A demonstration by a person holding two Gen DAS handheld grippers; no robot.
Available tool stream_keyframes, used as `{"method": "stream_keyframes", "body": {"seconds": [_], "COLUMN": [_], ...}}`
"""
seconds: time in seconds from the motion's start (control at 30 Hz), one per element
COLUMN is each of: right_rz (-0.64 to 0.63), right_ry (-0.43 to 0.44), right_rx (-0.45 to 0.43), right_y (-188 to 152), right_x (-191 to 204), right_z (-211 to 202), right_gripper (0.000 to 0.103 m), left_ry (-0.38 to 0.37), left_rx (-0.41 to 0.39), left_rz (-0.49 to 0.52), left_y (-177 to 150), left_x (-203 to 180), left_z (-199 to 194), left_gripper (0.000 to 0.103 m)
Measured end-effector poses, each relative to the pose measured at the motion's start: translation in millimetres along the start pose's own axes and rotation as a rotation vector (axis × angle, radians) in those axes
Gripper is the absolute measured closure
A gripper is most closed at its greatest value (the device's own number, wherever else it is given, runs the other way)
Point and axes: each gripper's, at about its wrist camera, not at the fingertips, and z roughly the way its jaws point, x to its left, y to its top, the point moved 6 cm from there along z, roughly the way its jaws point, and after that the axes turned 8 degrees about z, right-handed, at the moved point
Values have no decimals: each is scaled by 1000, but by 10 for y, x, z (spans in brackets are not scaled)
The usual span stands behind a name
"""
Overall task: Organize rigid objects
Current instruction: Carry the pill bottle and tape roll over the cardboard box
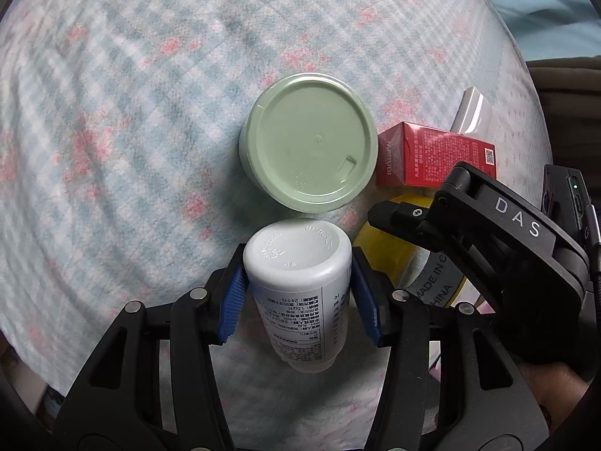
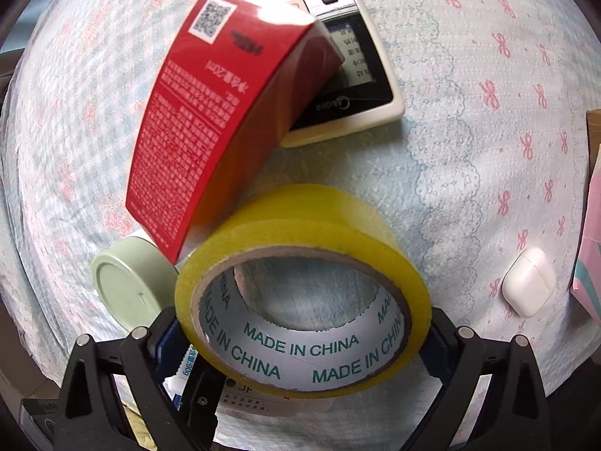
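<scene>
Patterned bedsheet (image 1: 131, 94) lies bare to the left and ahead of the left gripper (image 1: 298, 282), which is clenched on a white bottle (image 1: 296, 274) just short of the green-lidded jar (image 1: 311, 146); the red box (image 1: 432, 156) stands beside the jar, crowding the right; the right gripper (image 2: 300, 342) grasps the yellow tape roll (image 2: 300, 300), with the box close ahead; only the right wrist view shows the remote control (image 2: 357, 56) behind the box and a white earbud case (image 2: 527, 282) well apart.
</scene>
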Motion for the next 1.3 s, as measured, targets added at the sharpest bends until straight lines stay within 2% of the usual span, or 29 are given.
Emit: {"method": "stream_keyframes", "body": {"seconds": [0.33, 0.47, 0.5, 0.67, 0.83, 1.03, 1.17, 1.3], "right_rz": [-41, -52, -53, -64, -103, -179, -197, -181], "right_ry": [56, 82, 91, 141, 203, 282, 306, 284], "right_rx": [-99, -152, -162, -228, -304, -403, -459, -509], "right_y": [-121, -179, -107, -351, -523, -722, -806, -810], "right_x": [-154, -243, -316, -400, -491, -834, -1289, -1851], "right_z": [-413, -694, -843, -1225, -1739, -2525, -2950, -3290], "right_gripper": [5, 5, 5, 5, 5, 5, 5, 5], "left_ry": [-36, -46, -51, -74, -90, -122, -155, -200], "left_rx": [-91, -134, -140, -178, -232, -306, -325, -319], "left_rz": [58, 92, 98, 164, 278, 445, 552, 628], "left_y": [-25, -72, -81, -215, -293, -433, -558, -781], "left_x": [20, 63, 25, 32, -323, -1026, -1581, -2100], "left_z": [-489, -746, -780, -1148, -1675, -2332, -2576, -2653], "left_gripper": [56, 56, 56, 57, 57, 56, 56, 56]}}
